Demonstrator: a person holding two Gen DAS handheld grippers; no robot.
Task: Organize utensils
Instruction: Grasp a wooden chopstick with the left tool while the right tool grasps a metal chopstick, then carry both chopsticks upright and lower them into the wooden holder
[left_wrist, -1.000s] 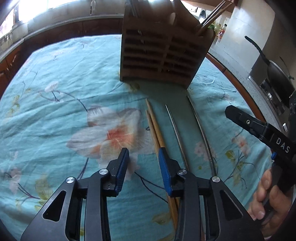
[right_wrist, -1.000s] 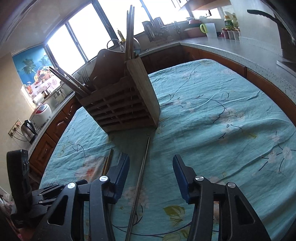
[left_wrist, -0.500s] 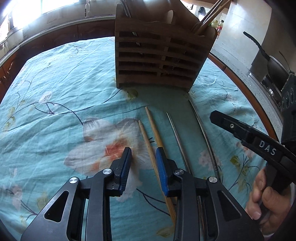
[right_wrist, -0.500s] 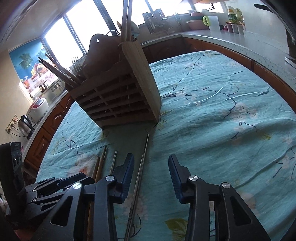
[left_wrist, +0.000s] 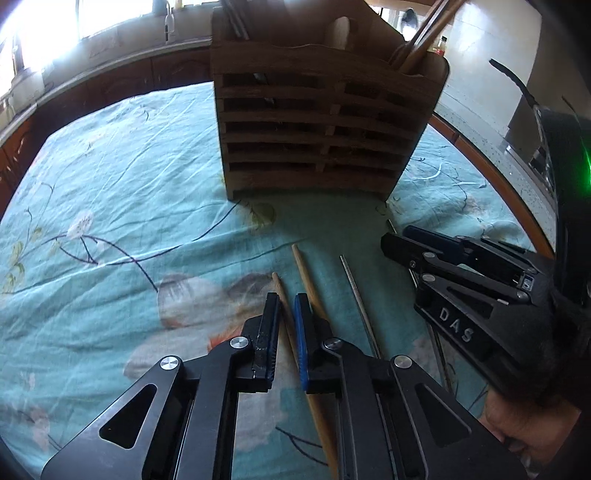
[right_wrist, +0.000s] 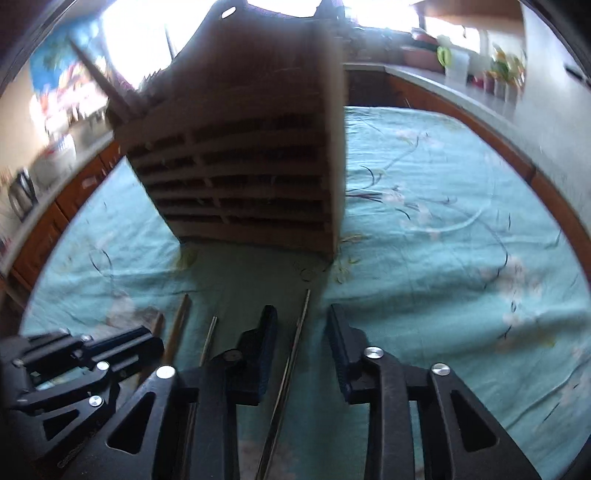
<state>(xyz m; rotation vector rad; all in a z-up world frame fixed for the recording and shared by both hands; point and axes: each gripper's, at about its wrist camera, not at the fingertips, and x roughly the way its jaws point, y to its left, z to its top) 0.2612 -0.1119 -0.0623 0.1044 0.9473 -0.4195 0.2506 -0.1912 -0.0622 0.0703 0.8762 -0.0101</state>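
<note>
Both grippers have closed in since the earlier frames. Left gripper (left_wrist: 285, 306) is now nearly closed around a wooden chopstick (left_wrist: 277, 283) lying on the tablecloth (left_wrist: 110, 177); contact is unclear. Right gripper (right_wrist: 302, 325), marked "DAS", is half open, straddling a steel chopstick (right_wrist: 295, 347). Ahead stands the holder (left_wrist: 317, 129).

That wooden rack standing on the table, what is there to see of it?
The wooden rack is a brown upright box with a front of horizontal slats, dark gaps between them, and a wavy top edge. A taller shaped back panel carries a hanging hole. It stands on the floral tablecloth, just beyond four loose chopsticks. Wooden chopsticks lean out of its right end, and dark utensils stick up at the left. Neither gripper touches it.
</note>
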